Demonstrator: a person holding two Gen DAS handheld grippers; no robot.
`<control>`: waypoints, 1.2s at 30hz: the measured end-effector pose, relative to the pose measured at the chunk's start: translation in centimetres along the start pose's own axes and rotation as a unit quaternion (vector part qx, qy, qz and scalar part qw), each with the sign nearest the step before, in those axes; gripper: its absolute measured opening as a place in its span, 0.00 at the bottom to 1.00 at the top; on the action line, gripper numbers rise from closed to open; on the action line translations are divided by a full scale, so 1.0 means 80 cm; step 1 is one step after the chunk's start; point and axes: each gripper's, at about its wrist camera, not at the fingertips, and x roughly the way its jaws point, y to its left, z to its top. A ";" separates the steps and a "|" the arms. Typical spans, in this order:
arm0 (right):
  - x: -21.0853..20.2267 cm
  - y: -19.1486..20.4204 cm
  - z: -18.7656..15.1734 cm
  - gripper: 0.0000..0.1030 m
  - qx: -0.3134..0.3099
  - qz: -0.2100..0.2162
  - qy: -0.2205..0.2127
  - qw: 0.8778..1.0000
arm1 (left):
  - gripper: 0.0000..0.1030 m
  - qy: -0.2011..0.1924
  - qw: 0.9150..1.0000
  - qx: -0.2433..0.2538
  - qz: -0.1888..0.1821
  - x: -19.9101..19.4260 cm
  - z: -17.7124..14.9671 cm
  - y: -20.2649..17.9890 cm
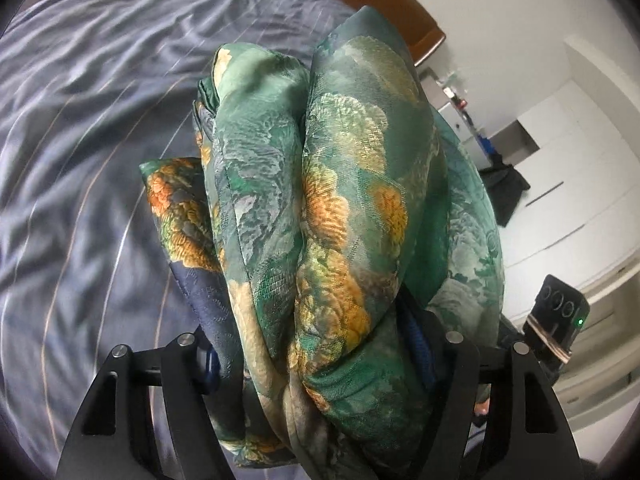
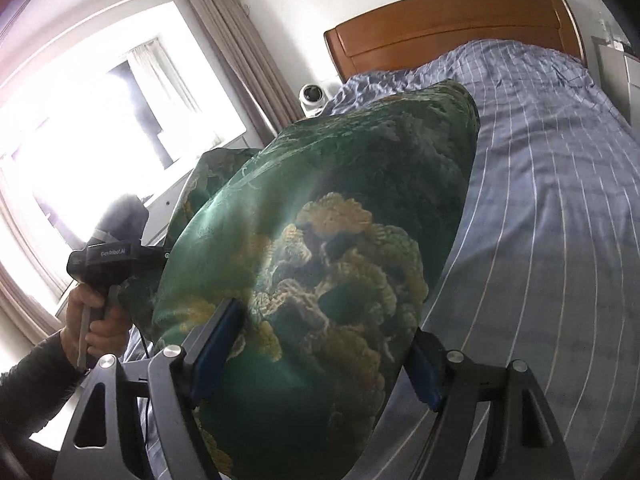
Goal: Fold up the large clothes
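Observation:
A green garment with orange and cream flower print point(image 1: 336, 208) is folded into a thick bundle and held above the bed. My left gripper point(image 1: 320, 364) is shut on one end of the bundle, with cloth bulging out between its blue pads. My right gripper point(image 2: 316, 344) is shut on the other end of the same garment point(image 2: 320, 248), which fills the middle of the right wrist view. The left gripper's body point(image 2: 104, 260) and the hand that holds it show at the left of the right wrist view.
A bed with a blue striped cover point(image 1: 80, 160) point(image 2: 540, 220) lies below. A wooden headboard point(image 2: 448, 24) stands at its far end. A bright window with curtains point(image 2: 100, 120) is on the left. White cabinets point(image 1: 568, 184) stand on the right.

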 end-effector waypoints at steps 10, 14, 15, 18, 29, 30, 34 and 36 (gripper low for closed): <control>0.092 -0.134 0.045 0.75 0.062 0.023 0.034 0.997 | 0.90 0.024 0.998 -0.051 0.039 0.118 0.044 0.053; 0.116 -0.190 0.007 0.81 0.149 0.049 0.049 0.986 | 1.00 -0.014 0.996 -0.086 -0.004 0.104 0.022 0.078; 0.108 -0.190 0.004 0.82 0.151 0.051 0.037 0.986 | 1.00 -0.019 0.997 -0.081 -0.001 0.097 0.020 0.077; 0.080 -0.176 0.002 0.82 0.128 0.017 0.014 0.991 | 0.99 -0.060 0.997 -0.027 0.044 0.053 0.015 0.051; -0.108 0.008 -0.065 0.82 -0.122 -0.274 -0.128 0.945 | 1.00 -0.289 0.870 0.229 0.327 -0.067 -0.144 -0.134; -0.111 0.010 -0.069 0.83 -0.124 -0.284 -0.134 0.941 | 1.00 -0.294 0.868 0.235 0.324 -0.069 -0.148 -0.140; -0.137 0.040 -0.105 0.83 -0.071 -0.279 -0.092 0.953 | 1.00 -0.274 0.882 0.252 0.289 -0.068 -0.189 -0.181; -0.150 0.050 -0.125 0.83 -0.056 -0.278 -0.086 0.955 | 1.00 -0.252 0.890 0.254 0.283 -0.067 -0.210 -0.197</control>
